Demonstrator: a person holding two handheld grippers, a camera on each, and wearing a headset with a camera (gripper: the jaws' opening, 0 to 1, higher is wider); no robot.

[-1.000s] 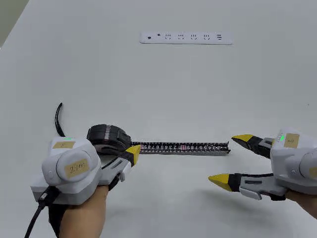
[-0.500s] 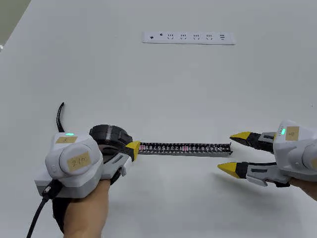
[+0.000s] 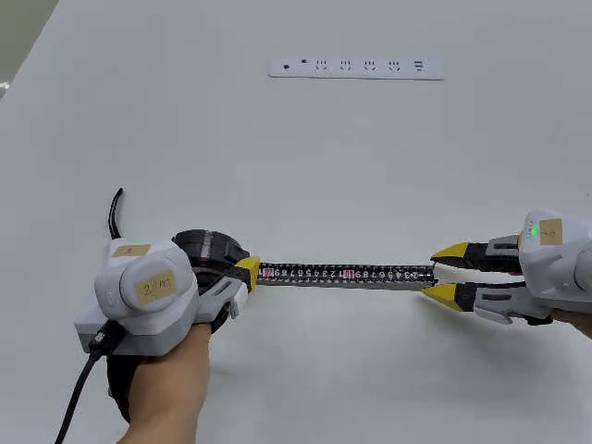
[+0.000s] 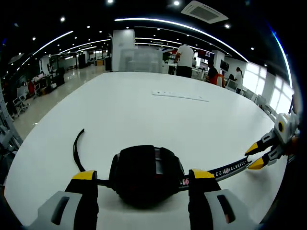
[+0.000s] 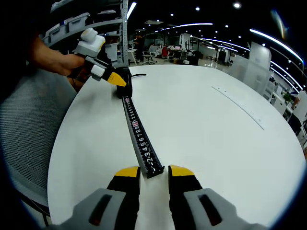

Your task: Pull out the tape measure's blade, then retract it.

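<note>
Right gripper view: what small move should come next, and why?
Probably close the right gripper on the blade's end. Its fingers stand open either side of the tip, which lies on the table, while the left gripper clamps the case, so a grip there seems needed before any pull.

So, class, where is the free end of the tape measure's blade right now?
In the head view the blade's free end lies on the table at the right, between the right gripper's open jaws.

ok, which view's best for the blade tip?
Right gripper view: the blade tip lies close, numbers readable, at the right claw. Head view shows the tip small; left gripper view shows it tiny, far off.
</note>
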